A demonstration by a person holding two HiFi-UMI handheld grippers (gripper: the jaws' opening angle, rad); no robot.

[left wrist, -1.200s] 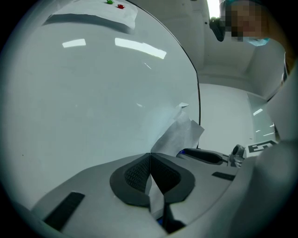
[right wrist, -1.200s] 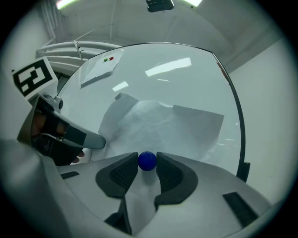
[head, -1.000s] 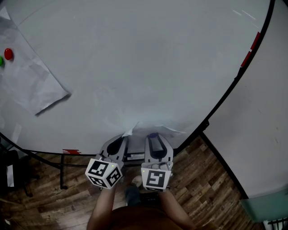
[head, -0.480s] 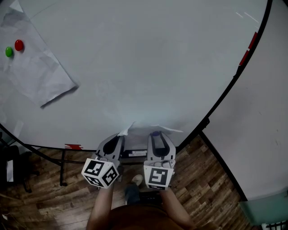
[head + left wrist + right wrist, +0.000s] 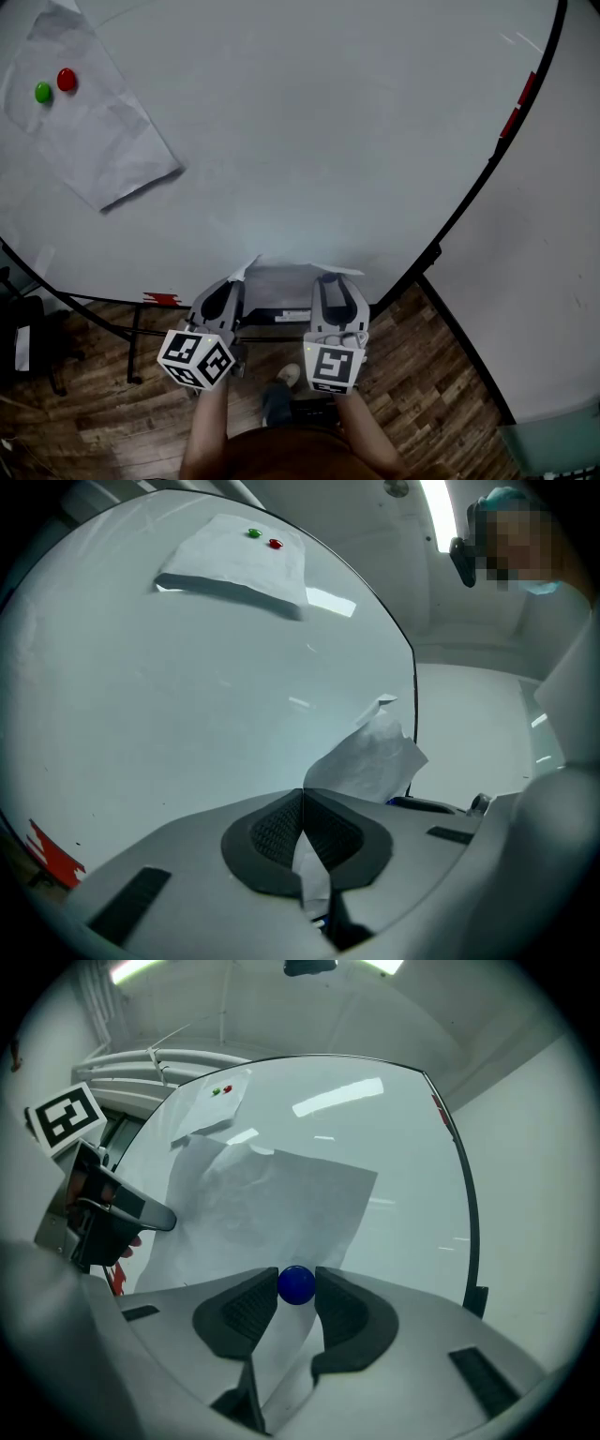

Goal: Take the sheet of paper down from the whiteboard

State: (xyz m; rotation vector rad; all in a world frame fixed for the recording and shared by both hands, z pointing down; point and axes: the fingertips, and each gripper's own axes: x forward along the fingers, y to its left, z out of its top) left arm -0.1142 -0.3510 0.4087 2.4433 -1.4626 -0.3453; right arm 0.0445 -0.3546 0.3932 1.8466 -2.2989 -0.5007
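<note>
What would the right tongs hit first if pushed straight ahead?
Likely the sheet of paper just ahead, backed by the whiteboard. The right tongs clamp a blue magnet, which would touch first; gap unclear.

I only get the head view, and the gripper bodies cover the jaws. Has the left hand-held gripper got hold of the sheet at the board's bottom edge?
Observer: Yes. In the left gripper view, the left hand-held gripper is shut on an edge of the sheet.
Operator: And the right one?
Observer: The right hand-held gripper is closed on a blue magnet lying against that sheet.
</note>
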